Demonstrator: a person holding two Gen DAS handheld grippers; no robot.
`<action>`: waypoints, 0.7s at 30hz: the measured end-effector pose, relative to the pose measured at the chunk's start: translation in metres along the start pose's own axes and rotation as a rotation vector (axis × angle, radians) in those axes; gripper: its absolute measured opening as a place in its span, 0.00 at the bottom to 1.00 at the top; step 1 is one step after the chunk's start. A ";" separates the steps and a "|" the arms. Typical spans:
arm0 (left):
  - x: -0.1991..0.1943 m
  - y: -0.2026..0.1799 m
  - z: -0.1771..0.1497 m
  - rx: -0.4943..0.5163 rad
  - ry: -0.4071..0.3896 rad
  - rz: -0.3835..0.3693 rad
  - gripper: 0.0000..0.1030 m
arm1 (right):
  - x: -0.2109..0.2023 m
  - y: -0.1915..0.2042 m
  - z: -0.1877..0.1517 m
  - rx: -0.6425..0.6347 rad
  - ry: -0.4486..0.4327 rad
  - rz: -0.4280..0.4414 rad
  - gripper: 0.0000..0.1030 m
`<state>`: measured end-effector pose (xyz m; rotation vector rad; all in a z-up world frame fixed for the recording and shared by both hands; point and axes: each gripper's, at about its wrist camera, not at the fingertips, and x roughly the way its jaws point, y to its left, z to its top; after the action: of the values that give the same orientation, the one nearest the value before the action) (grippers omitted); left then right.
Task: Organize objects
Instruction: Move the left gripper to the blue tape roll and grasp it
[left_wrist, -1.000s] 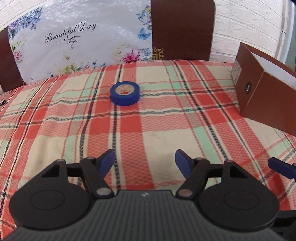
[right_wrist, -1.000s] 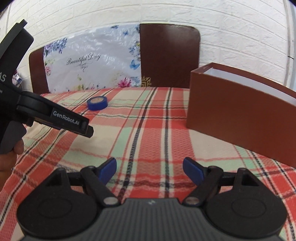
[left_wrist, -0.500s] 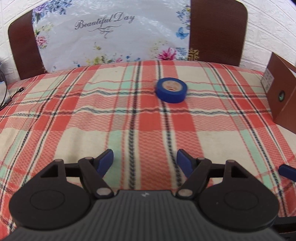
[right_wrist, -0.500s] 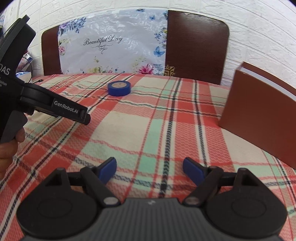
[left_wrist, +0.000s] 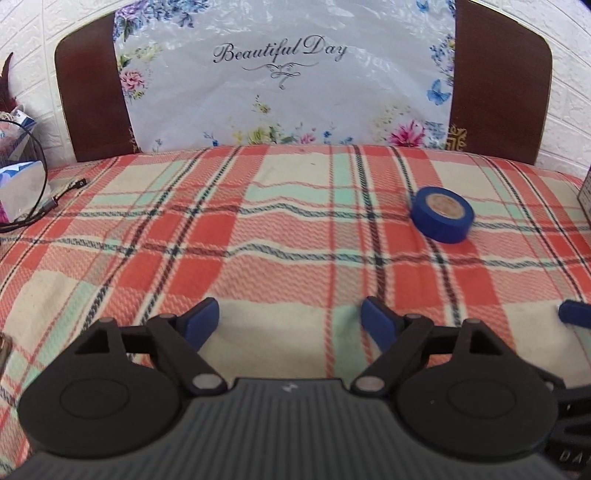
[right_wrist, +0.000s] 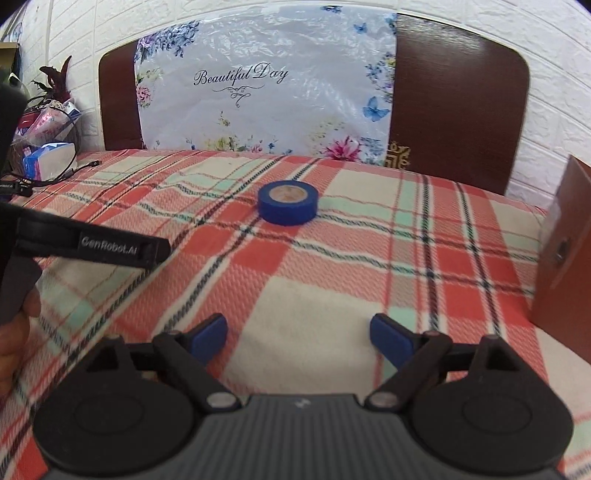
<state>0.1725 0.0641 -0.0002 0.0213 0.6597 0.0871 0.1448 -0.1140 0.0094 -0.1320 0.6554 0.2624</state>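
Observation:
A blue roll of tape (left_wrist: 442, 214) lies flat on the plaid tablecloth (left_wrist: 258, 236), far ahead and to the right of my left gripper (left_wrist: 290, 321). That gripper's jaws are opening, with nothing between the blue pads. In the right wrist view the tape roll (right_wrist: 287, 202) sits straight ahead of my right gripper (right_wrist: 299, 338), well beyond its tips. Its jaws are opening too, over bare cloth. A brown box (right_wrist: 563, 258) stands at the right edge. The left gripper's body (right_wrist: 92, 247) shows at the left, held by a hand (right_wrist: 14, 332).
A brown chair back with a flowered plastic bag (left_wrist: 288, 74) stands behind the table. A black cable (left_wrist: 40, 206) and packets (right_wrist: 48, 155) lie at the far left. One blue pad of the right gripper (left_wrist: 574, 314) pokes in at the right edge.
Both views have swung left: the tape roll slid from left of centre to the right in the left view, and toward centre in the right view. The brown box has nearly left both views. Both jaws stand slightly wider.

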 end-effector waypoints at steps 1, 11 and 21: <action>0.002 0.002 0.000 0.001 -0.008 0.005 0.88 | 0.005 0.001 0.004 -0.004 -0.001 0.003 0.85; 0.016 0.017 0.003 -0.075 -0.040 0.008 0.93 | 0.056 0.006 0.040 0.013 -0.001 -0.006 0.89; 0.016 0.017 0.001 -0.080 -0.050 0.015 0.94 | 0.080 0.007 0.057 0.017 -0.008 -0.011 0.91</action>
<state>0.1846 0.0823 -0.0078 -0.0484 0.6055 0.1274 0.2375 -0.0795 0.0044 -0.1180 0.6489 0.2471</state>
